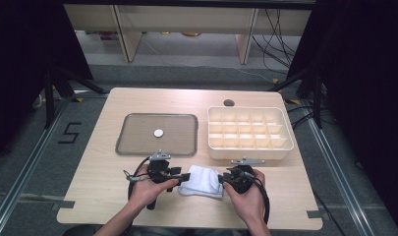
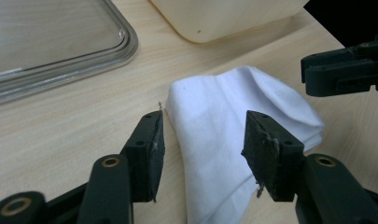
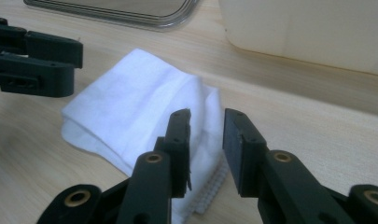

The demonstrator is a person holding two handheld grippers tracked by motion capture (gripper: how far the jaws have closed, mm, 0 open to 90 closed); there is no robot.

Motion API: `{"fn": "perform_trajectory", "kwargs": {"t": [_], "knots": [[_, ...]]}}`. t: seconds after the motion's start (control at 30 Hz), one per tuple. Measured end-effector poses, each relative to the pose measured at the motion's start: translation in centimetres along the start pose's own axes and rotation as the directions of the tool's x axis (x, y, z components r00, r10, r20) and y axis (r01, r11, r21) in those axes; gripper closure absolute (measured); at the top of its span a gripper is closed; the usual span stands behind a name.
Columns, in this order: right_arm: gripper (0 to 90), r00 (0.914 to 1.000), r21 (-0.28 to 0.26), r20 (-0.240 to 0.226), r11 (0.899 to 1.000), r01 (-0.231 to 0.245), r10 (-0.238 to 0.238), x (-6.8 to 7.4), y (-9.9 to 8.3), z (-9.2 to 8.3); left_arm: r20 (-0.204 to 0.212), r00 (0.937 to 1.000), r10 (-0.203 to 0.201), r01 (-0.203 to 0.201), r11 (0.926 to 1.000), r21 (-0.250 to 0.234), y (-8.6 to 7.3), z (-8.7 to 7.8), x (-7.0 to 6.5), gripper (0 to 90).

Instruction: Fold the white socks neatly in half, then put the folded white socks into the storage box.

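Note:
A folded white cloth (image 1: 201, 180) lies on the wooden table near the front edge, between both grippers. My left gripper (image 1: 179, 172) lies at the cloth's left end. In the left gripper view its jaws (image 2: 203, 140) stand wide apart, astride the cloth (image 2: 210, 116) without pressing it. My right gripper (image 1: 225, 178) is at the cloth's right end. In the right gripper view its jaws (image 3: 206, 140) show a clear gap over the cloth's (image 3: 135, 107) hemmed edge, and the pads do not pinch it. Each gripper view shows the other gripper across the cloth.
A grey tray (image 1: 120, 142) with a small white disc (image 1: 158, 132) sits behind the left hand. A cream divided organiser box (image 1: 250, 150), its cells bare, stands behind the right hand. A round cable hole (image 1: 229, 103) is at the table's back edge.

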State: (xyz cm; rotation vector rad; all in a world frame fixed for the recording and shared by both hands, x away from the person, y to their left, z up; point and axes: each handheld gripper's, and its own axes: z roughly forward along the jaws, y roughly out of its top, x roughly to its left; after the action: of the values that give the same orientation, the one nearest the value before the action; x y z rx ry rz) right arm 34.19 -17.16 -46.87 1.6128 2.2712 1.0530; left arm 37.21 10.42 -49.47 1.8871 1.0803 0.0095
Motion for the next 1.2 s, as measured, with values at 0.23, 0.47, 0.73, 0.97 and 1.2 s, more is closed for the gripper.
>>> {"fn": "perform_trajectory", "kwargs": {"t": [0.23,0.47,0.73,0.97,1.2], "knots": [[67.9,0.9997,-0.008,0.002,1.0,-0.026,0.026,-0.6,-0.2,0.0,0.001,1.0,-0.007,0.007,1.0,0.005,-0.1,-0.2,0.2,46.3],[66.2,0.9982,-0.025,-0.009,0.998,-0.059,0.059,-0.6,-0.5,0.0,0.02,0.999,-0.039,0.039,0.9992,-0.001,-0.2,-0.3,0.3,46.8],[65.9,0.9992,0.0,-0.015,0.999,-0.036,0.036,-0.8,-0.4,0.1,0.021,0.9995,-0.025,0.025,0.9997,0.002,-0.4,-0.3,0.4,48.5],[64.9,0.9992,-0.004,-0.01,0.999,-0.04,0.04,-0.7,0.0,0.3,0.031,0.9978,-0.059,0.058,0.9982,0.012,-0.4,0.0,0.9,49.8],[64.2,0.9988,0.014,-0.03,0.999,-0.037,0.037,-0.6,-0.1,0.6,0.03,0.9954,-0.092,0.09,0.9951,0.041,-0.3,0.6,1.3,51.9]]}}
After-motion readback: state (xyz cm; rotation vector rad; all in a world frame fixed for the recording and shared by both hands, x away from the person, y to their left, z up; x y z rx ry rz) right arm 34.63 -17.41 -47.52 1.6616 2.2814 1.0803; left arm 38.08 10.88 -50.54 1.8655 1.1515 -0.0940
